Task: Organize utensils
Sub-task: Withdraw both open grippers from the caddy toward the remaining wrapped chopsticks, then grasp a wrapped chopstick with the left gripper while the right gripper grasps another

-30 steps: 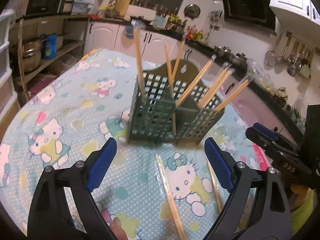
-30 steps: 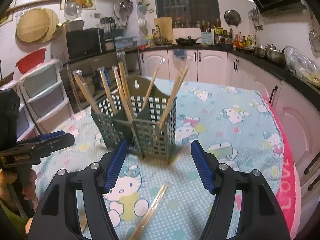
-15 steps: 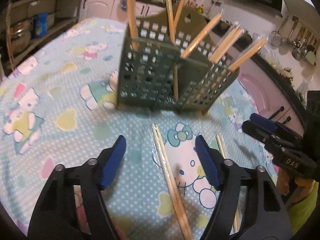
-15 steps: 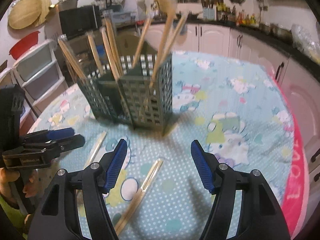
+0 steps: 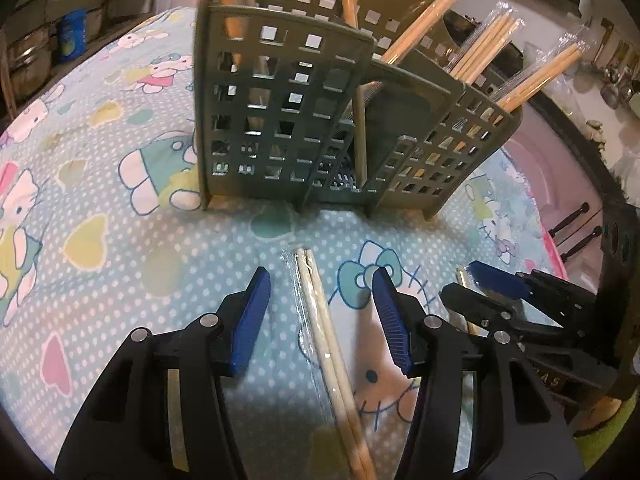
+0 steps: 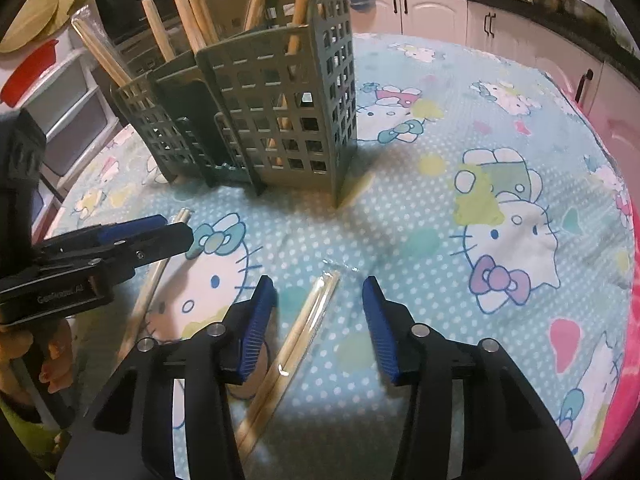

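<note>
Left wrist view: the left gripper (image 5: pixel 320 304) is seen half-spread, its jaws just having been closing, with a plastic-wrapped pair of pale wooden chopsticks (image 5: pixel 328 344) lying between the blue pads, untouched, on the cartoon-cat printed tablecloth (image 5: pixel 120 220). Likewise the right gripper (image 6: pixel 318 320) has been narrowing around a second wrapped chopstick pair (image 6: pixel 296 332), no pad pressing. Beyond both, towards the table's middle, an olive-green slotted plastic utensil holder (image 5: pixel 280 120) stands upright, filled with wrapped chopsticks.

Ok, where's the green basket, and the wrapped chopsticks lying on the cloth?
green basket (image 5: pixel 280 120), left wrist view, front grid wall.
wrapped chopsticks (image 5: pixel 324 332), left wrist view, middle of the pair, between the open fingers.
</note>
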{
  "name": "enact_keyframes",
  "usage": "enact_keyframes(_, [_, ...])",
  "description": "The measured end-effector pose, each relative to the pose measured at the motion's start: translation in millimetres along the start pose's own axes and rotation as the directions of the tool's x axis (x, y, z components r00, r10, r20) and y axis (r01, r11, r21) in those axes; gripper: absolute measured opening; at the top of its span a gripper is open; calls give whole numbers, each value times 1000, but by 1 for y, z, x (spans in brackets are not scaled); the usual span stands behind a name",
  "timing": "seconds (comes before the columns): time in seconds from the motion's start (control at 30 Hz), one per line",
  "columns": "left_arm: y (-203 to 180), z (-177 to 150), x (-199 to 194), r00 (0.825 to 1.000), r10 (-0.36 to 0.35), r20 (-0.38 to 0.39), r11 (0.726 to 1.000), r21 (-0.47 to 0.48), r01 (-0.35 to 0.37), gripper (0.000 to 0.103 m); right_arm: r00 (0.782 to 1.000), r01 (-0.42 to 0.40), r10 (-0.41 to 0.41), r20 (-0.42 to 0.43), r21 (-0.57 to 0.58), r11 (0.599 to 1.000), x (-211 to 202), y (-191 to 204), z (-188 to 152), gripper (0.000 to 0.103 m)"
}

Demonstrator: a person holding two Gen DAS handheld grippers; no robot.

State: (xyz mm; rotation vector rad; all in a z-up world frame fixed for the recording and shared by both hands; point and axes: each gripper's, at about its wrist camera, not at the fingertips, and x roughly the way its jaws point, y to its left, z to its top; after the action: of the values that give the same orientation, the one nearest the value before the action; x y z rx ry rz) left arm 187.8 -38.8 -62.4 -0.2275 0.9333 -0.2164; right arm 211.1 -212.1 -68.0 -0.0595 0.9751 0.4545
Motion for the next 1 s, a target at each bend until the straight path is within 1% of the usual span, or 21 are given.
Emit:
enact_keyframes(0.07, [-3,1,3,1000,23,13,1000,14,-23,42,1000,29,-29,7,-10,1000,2,4,-1,40])
enact_keyframes(0.17, [-12,-3,9,996,77,36,995,66,-79,40,997,72,-71,18,-22,997,5,8,-1,31])
enact_keyframes(0.2, [-14,-3,10,995,90,39,993,73,-93,38,997,74,-74,21,-21,997,5,8,-1,26])
enact_keyframes(0.23, [-15,-2,10,994,99,39,992,73,-101,35,997,74,-73,23,-17,997,5,8,0,23])
enact_keyframes(0.27, [-15,-1,11,993,108,40,991,69,-111,29,997,72,-71,23,-16,997,6,8,1,18])
enact_keyframes(0.3, [-13,0,11,993,115,40,991,64,-117,24,997,68,-68,24,-15,998,6,9,2,15])
enact_keyframes(0.4, [-12,1,12,990,136,43,988,65,-139,18,998,64,-63,24,-17,998,7,8,3,12])
enact_keyframes(0.47, [-15,2,12,988,150,45,985,82,-153,15,998,60,-60,30,-15,998,7,9,2,12])
enact_keyframes(0.57, [-14,3,10,989,144,41,986,77,-147,12,999,40,-40,35,3,999,3,7,3,8])
enact_keyframes(0.6, [-13,3,10,989,142,41,986,78,-145,7,999,26,-27,40,10,1000,1,7,4,7])
enact_keyframes(0.73, [-8,0,3,992,118,36,989,82,-121,3,998,5,-6,63,9,1000,-8,10,3,6])
enact_keyframes(0.9, [4,1,-17,999,34,37,999,41,-35,1,996,1,-1,91,5,1000,-22,14,5,6])
enact_keyframes(1.0, [7,4,-40,997,3,71,999,45,-6,1,993,6,-6,119,-3,1000,-32,18,9,6])
